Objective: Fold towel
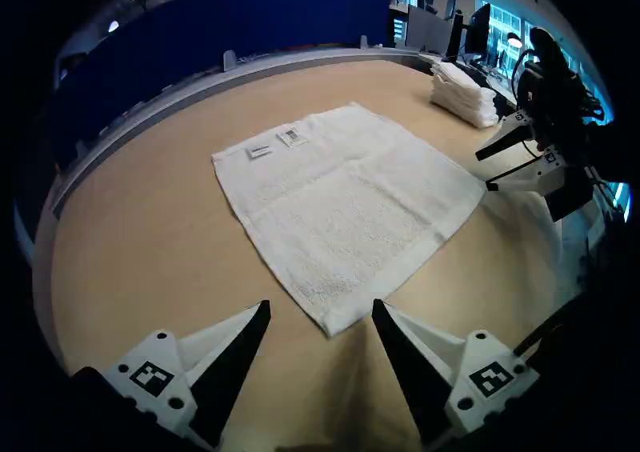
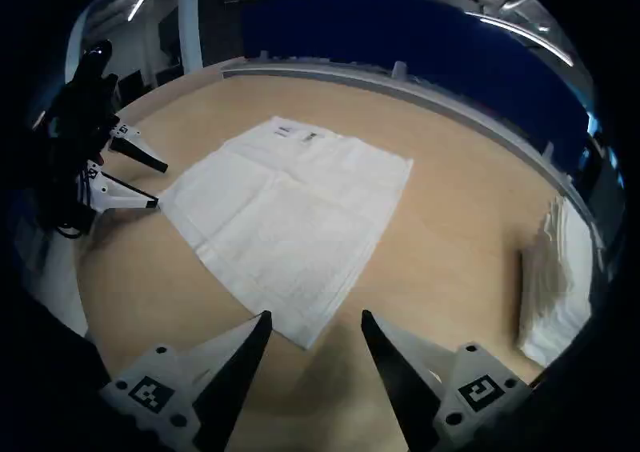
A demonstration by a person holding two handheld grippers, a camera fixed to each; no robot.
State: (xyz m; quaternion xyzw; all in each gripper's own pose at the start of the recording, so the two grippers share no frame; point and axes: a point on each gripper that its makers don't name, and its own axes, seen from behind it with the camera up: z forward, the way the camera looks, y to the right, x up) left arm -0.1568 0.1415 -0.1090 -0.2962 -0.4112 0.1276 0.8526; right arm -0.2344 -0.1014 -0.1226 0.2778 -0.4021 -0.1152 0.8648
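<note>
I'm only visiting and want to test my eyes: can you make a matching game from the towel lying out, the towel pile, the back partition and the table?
Things:
1 towel
2 stack of towels
3 partition
4 table

Colour or state:
A blue
B folded and piled
C light wood
D spread flat

Pairs: 1-D, 2-B, 3-A, 4-C

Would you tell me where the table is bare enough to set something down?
Bare table between towel and folded stack, and between towel and blue partition. Crowded at the towel's corners, by left gripper and right gripper.
</note>
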